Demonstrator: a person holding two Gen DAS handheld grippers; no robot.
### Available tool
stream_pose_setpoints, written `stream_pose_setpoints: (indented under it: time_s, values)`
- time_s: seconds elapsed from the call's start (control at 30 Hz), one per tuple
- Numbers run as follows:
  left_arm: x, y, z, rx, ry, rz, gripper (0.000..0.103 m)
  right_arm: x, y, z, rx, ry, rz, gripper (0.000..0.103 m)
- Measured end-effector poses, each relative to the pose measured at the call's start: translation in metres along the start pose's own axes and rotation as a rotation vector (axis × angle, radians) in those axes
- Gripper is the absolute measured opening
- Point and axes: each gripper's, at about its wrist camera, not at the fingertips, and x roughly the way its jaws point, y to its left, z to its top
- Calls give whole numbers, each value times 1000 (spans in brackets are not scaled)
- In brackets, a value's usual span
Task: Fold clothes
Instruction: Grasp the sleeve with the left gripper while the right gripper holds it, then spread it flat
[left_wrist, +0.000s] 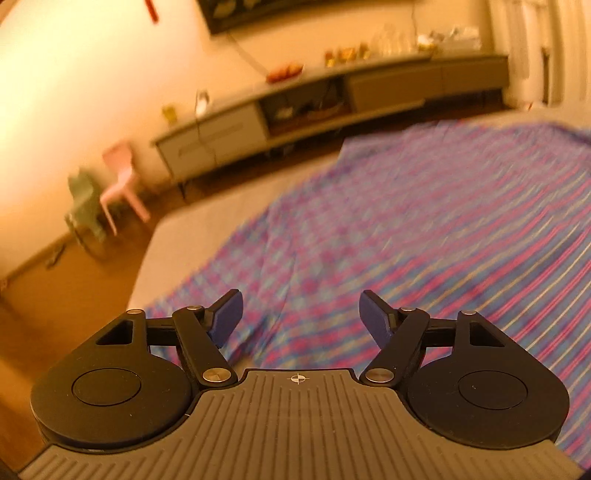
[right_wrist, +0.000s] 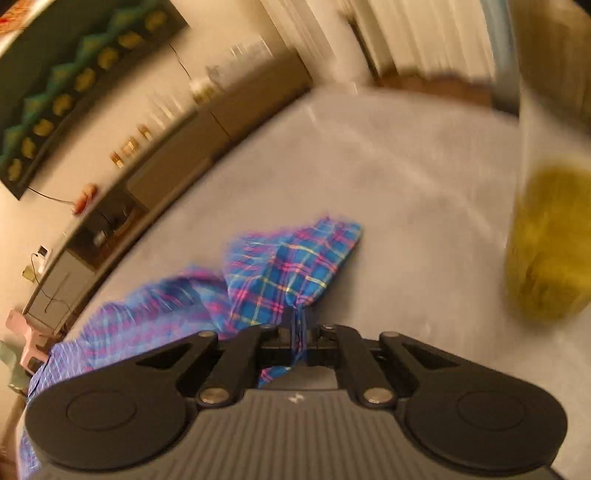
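Note:
A blue, pink and yellow plaid garment (left_wrist: 424, 229) lies spread over the grey bed (left_wrist: 207, 218) in the left wrist view, blurred by motion. My left gripper (left_wrist: 300, 314) hangs above its near edge, open, with nothing between its blue pads (left_wrist: 229, 314). In the right wrist view my right gripper (right_wrist: 300, 332) is shut on a bunched corner of the plaid garment (right_wrist: 291, 258), which rises in a fold in front of the jaws and trails off to the lower left over the bed (right_wrist: 406, 177).
A long low cabinet (left_wrist: 332, 99) with small items on top runs along the far wall. A pink chair (left_wrist: 122, 181) and a green chair (left_wrist: 83, 206) stand on the floor at the left. A blurred yellow-green object (right_wrist: 550, 240) sits at the right of the bed.

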Motion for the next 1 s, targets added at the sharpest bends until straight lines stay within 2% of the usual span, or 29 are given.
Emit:
stream_pose_setpoints:
  time_s: [0.07,0.17,0.23,0.27,0.3,0.37,0.4,0.43,0.47,0.53,0.67,0.77,0.83,0.87,0.9,1.0]
  values:
    - [-17,-25,29,21,-45,-51,66,-1,0,2,10,10,11,6]
    - [-33,-91,81,157,-118,-166,75,-10,1,4,48,-23,51,22]
    - [-34,-154,119,289,-174,-271,81,-15,1,5,63,-47,64,48]
    - [-31,-185,134,345,-193,-322,83,-13,-2,8,65,-50,67,51]
    - [-25,-222,151,412,-213,-376,83,-10,-5,10,69,-51,71,51]
    - [-6,-289,179,516,-231,-434,83,-4,-13,14,91,-41,79,50]
    - [4,-322,193,564,-234,-456,83,0,-17,15,96,-35,78,44]
    - [14,-355,206,611,-239,-476,82,3,-19,18,93,-25,75,24]
    - [23,-384,215,647,-250,-488,81,8,-21,18,87,-14,70,16]
    - [41,-440,229,726,-264,-523,80,12,-21,19,63,-12,66,8]
    - [75,-526,241,888,-264,-604,78,10,-14,20,20,-16,76,4]
    - [102,-567,241,950,-218,-640,69,8,-13,23,1,-21,72,4]
    - [120,-580,241,952,-150,-674,44,9,-13,24,-12,-22,62,4]
    - [130,-584,241,950,-105,-696,6,9,-13,25,-18,-27,60,4]
    - [139,-588,242,946,-65,-716,0,10,-13,26,-22,-33,56,4]
    - [151,-580,243,882,-61,-713,0,11,-9,32,-42,-74,37,1]
